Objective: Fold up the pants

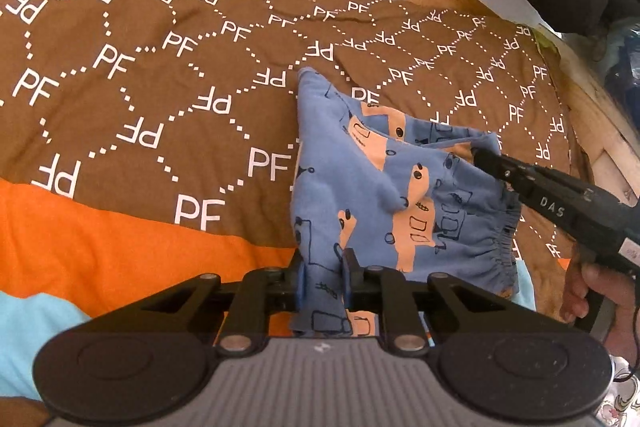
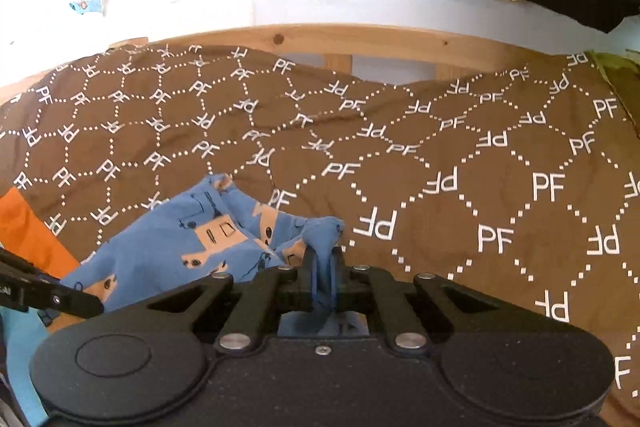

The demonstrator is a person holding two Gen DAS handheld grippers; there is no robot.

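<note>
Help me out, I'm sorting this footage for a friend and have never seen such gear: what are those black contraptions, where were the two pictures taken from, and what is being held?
There is no robot here. A person holds a handheld gripper in each hand, and each carries a wide-angle camera looking forward along its jaws. One picture comes from the left gripper, the other from the right gripper. The bulging edges are only lens distortion. Below lies a brown bedspread printed with white "PF" letters, on a wooden bed frame. On it are small blue pants with orange vehicle prints. Both jaws are shut on the fabric, each pinching a different edge. In the left view the right gripper reaches in from the right, with the person's hand on its handle.
</note>
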